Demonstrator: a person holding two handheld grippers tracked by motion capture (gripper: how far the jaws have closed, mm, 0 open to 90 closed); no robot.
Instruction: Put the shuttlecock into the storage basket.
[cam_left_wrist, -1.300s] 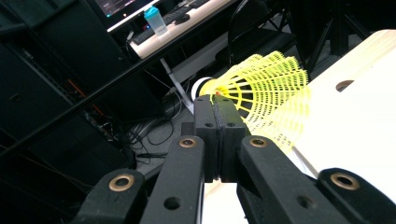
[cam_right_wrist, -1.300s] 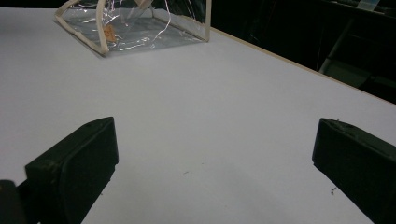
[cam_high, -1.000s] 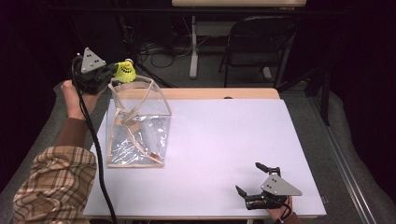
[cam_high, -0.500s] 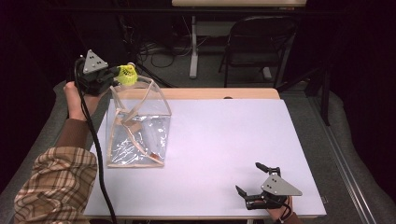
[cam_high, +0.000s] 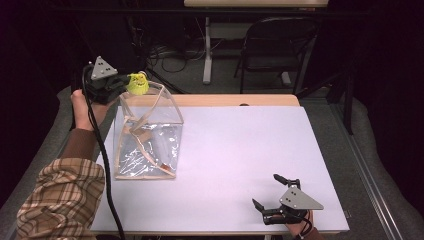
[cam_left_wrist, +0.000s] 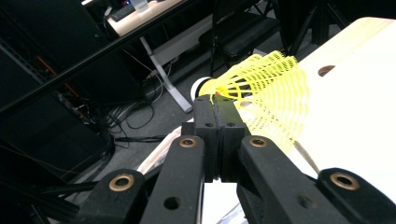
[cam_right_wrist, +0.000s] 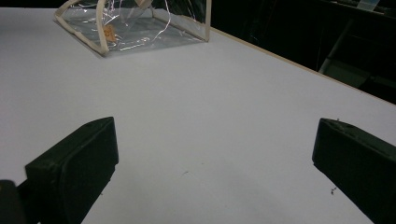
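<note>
Nearest the person, the right gripper (cam_high: 276, 200) rests low at the near right corner of the white table (cam_high: 240, 150), its jaws spread wide with nothing between them; in the right gripper view bare tabletop lies between the two black pads (cam_right_wrist: 74, 172). It is well apart from the work and need not take part in this step. Farther off, at the left of the table, stands the clear bag (cam_high: 147, 132), a transparent pouch with cream piping, its mouth facing up and its far rim raised; a small tan item lies inside, too indistinct to identify. Farthest, at the far left corner, the left gripper (cam_high: 125, 86) is held above the bag's far rim with its jaws fully closed on the yellow shuttlecock (cam_high: 137, 84). In the left gripper view the pads pinch the yellow shuttlecock (cam_left_wrist: 261, 88) at the base of its mesh skirt, next to the white cork, with the skirt fanning out over the table edge. The step in hand appears to be placing the shuttlecock in the bag. To do it well: bring the gripper squarely over the open mouth, not over the rim; lower until the skirt clears the piping; release only then. The thin walls will probably yield to any contact, so avoid pushing the rim, or steady it with the free gripper.
</note>
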